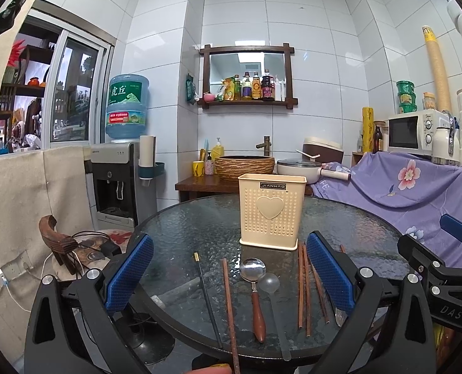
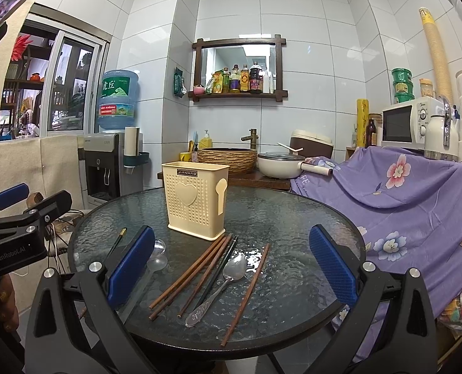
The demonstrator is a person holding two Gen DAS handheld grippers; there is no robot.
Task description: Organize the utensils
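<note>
A cream perforated utensil holder (image 1: 272,212) (image 2: 196,198) stands upright on the round glass table (image 1: 199,224) (image 2: 293,218). In front of it lie several brown chopsticks (image 1: 304,286) (image 2: 190,275), a black chopstick (image 1: 207,299) (image 2: 220,268), a wooden-handled metal spoon (image 1: 254,286), a clear plastic spoon (image 1: 271,293) (image 2: 156,263) and an all-metal spoon (image 2: 227,279). My left gripper (image 1: 229,275) is open and empty, above the near table edge. My right gripper (image 2: 231,271) is open and empty, above the utensils.
A wooden counter behind the table holds a wicker basin (image 1: 245,166) and a white pot (image 1: 297,170). A purple floral cloth (image 2: 402,193) drapes furniture at the right. A water dispenser (image 1: 118,180) and a wooden chair (image 1: 59,243) stand at the left.
</note>
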